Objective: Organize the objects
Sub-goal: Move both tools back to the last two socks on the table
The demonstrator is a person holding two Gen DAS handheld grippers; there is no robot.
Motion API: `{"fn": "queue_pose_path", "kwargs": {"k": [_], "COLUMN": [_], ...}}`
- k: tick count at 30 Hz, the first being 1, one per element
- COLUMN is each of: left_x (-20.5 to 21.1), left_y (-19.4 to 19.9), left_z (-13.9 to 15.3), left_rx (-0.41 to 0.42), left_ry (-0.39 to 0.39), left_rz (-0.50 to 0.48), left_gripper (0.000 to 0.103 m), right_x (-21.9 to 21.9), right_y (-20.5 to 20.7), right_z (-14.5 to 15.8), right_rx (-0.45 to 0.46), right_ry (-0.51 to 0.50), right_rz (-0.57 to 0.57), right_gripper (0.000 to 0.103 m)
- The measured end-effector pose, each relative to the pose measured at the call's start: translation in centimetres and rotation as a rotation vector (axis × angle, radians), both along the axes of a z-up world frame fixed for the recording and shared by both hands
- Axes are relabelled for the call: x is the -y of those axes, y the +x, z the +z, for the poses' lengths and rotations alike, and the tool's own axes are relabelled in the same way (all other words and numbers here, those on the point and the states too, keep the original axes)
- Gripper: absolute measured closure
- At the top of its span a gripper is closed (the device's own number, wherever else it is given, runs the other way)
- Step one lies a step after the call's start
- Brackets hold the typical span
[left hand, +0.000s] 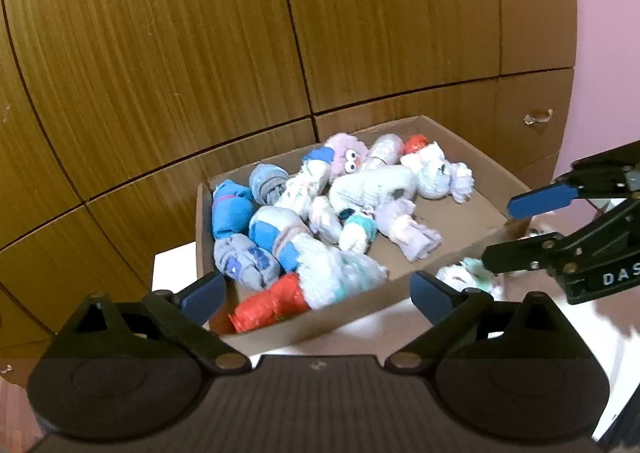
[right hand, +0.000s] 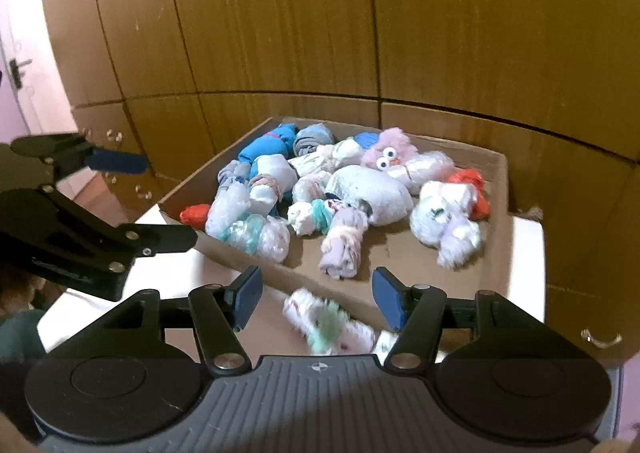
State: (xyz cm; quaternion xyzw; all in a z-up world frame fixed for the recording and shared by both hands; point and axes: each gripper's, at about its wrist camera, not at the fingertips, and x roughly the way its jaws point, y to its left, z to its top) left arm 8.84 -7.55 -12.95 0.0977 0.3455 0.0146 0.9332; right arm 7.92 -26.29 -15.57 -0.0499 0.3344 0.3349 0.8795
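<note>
socks in the box, one roll loose by my right fingers

socks (right hand: 320,189), rolled into bundles, fill the cardboard box (right hand: 500,173) ahead of both my grippers, heaped mostly toward its far and left parts. my left gripper (left hand: 316,289) stands wide, nothing between its pads, over the box's near left corner above a red roll (left hand: 268,307). my right gripper (right hand: 316,299) is partly open, and a white and green roll (right hand: 328,323) lies blurred between its pads, just outside the box's near wall; i cannot tell whether either pad touches it. the box rests on a white table (right hand: 168,273) before a wooden cabinet (right hand: 280,13).
</note>
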Motion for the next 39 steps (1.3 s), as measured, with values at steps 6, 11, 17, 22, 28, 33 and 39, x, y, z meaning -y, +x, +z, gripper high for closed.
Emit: {"fn": "queue_pose_path", "kwargs": {"k": [6, 11, 17, 22, 28, 33, 39], "left_x": [2.0, 4.3, 5.7, 6.0, 5.2, 4.9, 5.5], "left_y": [-0.8, -1.1, 0.1, 1.1, 0.4, 0.2, 0.4], "left_z": [-1.5, -3.7, -5.4, -6.3, -6.4, -6.4, -6.3], "left_rx": [-0.024, -0.029, -0.037, -0.038, -0.036, -0.035, -0.027], "left_ry": [-0.021, -0.033, -0.047, -0.035, -0.032, -0.04, -0.064], "left_rz": [0.013, -0.021, -0.03, -0.025, -0.025, -0.029, -0.041], "left_gripper": [0.001, 0.001, 0.001, 0.001, 0.001, 0.001, 0.001], "right_x": [2.3, 4.5, 5.6, 5.6, 5.0, 4.0, 4.1], "right_y": [-2.2, -2.5, -1.8, -1.3, -0.7, 0.2, 0.1], "right_z": [-1.2, -3.6, -6.0, -6.4, -6.7, -6.9, -6.8], "right_rx": [0.029, 0.045, 0.028, 0.02, -0.016, -0.024, -0.014], "right_ry": [-0.005, -0.044, -0.041, 0.001, 0.064, 0.057, 0.048], "right_rz": [-0.084, -0.143, -0.18, -0.231, -0.25, -0.279, -0.291], "right_gripper": [0.03, 0.027, 0.026, 0.023, 0.021, 0.022, 0.029]}}
